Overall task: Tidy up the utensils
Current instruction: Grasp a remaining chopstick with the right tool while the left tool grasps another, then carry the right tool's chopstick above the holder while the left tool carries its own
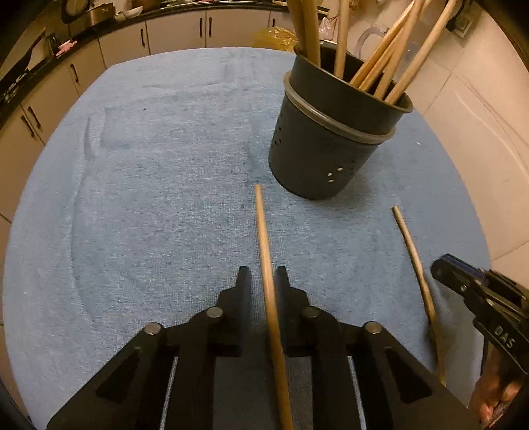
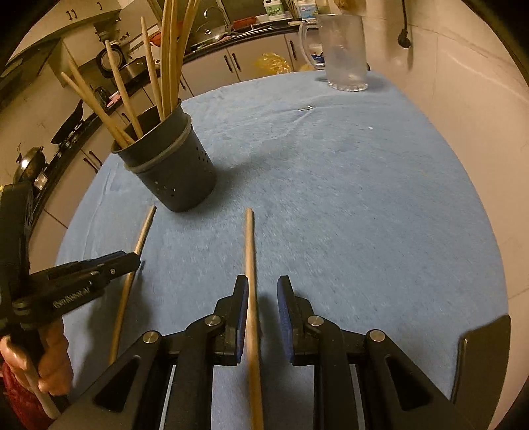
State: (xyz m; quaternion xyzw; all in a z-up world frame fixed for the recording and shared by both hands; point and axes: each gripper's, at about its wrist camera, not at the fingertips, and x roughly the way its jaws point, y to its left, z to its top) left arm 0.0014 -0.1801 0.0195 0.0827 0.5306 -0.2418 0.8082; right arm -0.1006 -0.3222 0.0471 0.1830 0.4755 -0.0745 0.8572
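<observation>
Home kitchen: cabinets (image 1: 175, 29), sink faucet (image 2: 216, 15).

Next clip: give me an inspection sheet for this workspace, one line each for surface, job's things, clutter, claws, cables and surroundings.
Surface: blue towel covers the table, a few creases.
Job's things: dark holder upright with several wooden sticks in it; left stick and right stick each run between a claw's fingers, tips toward the holder.
Clutter: clear jug at the far edge; small metal bit on the towel near it.
Claws: left claw and right claw each straddle a stick, fingers apart, grip not confirmed.
Cables: one cord with plug hangs on the wall.
Surroundings: kitchen cabinets, counter with pots, yellow bag.
</observation>
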